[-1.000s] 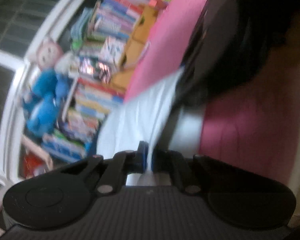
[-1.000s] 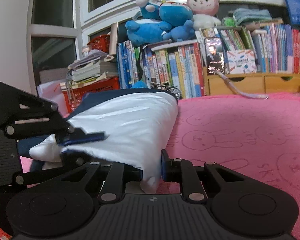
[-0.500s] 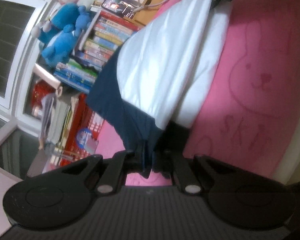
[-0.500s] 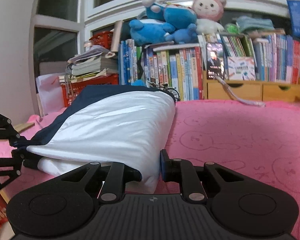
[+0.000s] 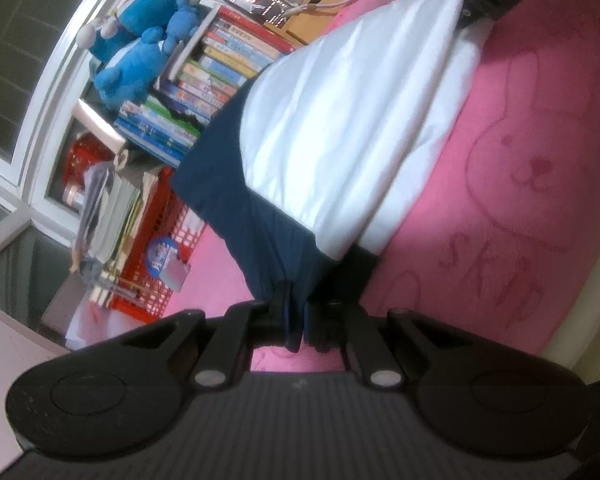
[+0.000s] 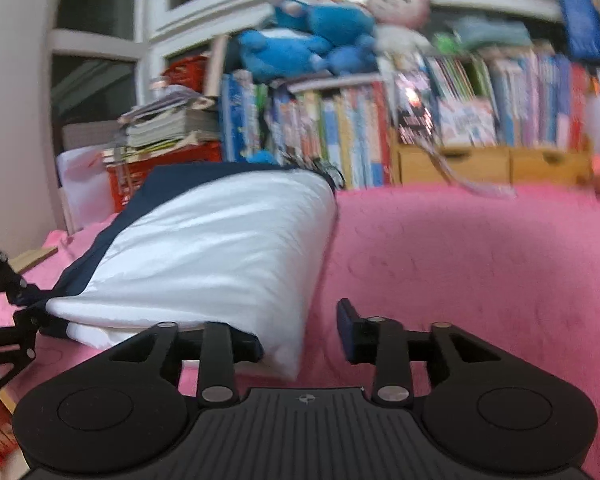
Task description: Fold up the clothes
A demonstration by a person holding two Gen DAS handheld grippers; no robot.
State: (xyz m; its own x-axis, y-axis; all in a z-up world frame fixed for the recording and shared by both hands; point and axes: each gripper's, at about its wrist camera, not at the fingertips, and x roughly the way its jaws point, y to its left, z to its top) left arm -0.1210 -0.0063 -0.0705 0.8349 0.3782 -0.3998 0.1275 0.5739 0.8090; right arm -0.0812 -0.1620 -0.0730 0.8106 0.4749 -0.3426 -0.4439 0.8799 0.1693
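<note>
A folded white and navy garment (image 5: 340, 120) lies on the pink rabbit-print blanket (image 5: 520, 168). My left gripper (image 5: 296, 320) is shut on the garment's navy end, with cloth bunched between the pads. In the right wrist view the same garment (image 6: 220, 248) rests on the blanket (image 6: 480, 264). My right gripper (image 6: 300, 340) is opening. The white corner hangs between its jaws, beside the left finger (image 6: 240, 344), and the right finger (image 6: 348, 332) stands apart from the cloth. The left gripper's linkage (image 6: 4, 308) shows at that view's left edge, at the navy end.
Behind the blanket stands a row of books (image 6: 340, 132) with blue and pink plush toys (image 6: 312, 40) on top. Wooden drawers (image 6: 480, 164) sit to the right of the books. A red basket (image 5: 156, 264) with stacked booklets is at the left, under the window.
The right jaws have spread apart and let go of the white corner. The left gripper swung round to the garment's navy end, then held still, gripping throughout.
</note>
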